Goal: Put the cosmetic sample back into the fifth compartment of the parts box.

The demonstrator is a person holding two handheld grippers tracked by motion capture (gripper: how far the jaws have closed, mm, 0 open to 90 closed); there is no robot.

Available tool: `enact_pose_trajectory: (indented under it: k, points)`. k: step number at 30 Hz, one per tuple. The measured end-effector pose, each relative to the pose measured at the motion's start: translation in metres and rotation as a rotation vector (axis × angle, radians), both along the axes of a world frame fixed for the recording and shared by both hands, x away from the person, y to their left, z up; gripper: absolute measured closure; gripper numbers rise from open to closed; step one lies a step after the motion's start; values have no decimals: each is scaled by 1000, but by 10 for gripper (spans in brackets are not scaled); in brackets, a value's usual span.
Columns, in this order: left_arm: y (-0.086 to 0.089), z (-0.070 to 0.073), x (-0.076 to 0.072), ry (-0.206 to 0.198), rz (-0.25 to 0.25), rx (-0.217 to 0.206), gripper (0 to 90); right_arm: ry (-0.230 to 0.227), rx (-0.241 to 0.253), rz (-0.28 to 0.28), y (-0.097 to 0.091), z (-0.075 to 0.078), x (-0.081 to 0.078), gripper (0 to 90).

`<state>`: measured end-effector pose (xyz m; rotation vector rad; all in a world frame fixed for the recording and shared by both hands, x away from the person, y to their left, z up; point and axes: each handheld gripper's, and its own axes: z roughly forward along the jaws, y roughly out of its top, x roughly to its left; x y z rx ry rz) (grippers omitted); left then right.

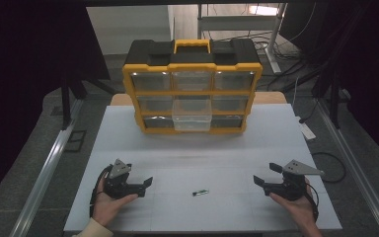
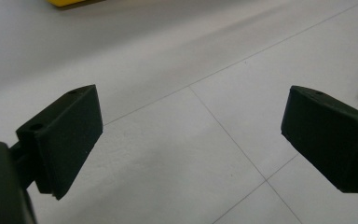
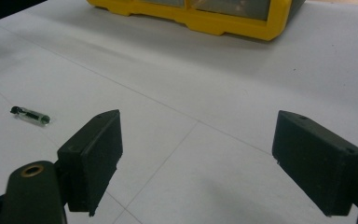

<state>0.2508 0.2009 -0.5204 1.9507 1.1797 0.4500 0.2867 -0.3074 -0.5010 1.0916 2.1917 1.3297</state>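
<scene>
A yellow-and-black organizer (image 1: 192,86) of clear plastic drawers, one pulled out, faces a small slender vial (image 1: 200,192) between the left claw (image 1: 145,183) and right claw (image 1: 261,183), both spread apart, on the white tabletop (image 1: 202,148).

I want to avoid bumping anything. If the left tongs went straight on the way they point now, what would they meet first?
Probably nothing at once: the left tongs point along the bare white table toward the small dark part, which looks slightly off their line. Depth is hard to judge.

the small dark cylindrical part with a greenish clear body (image 1: 200,193) is too small in the high view to identify and is cut by the right edge in the left gripper view, while the yellow-framed black organiser with clear plastic drawers (image 3: 205,14) runs off the right gripper view's top edge, its drawer contents unreadable.
</scene>
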Motion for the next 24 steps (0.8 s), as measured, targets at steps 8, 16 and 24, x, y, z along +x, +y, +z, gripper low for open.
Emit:
enact_pose_trajectory:
  k: [8, 16, 24]
  points:
    - [-1, 0, 2, -7, -10, 4, 72, 12, 6, 4, -2, -2, -1, 162]
    - [1, -3, -1, -2, -18, 17, 74, 8, -5, 14, 6, -1, -1, 161]
    - [2, -1, -1, 0, -16, 13, 78, 13, -10, 28, 8, -3, -1, 162]
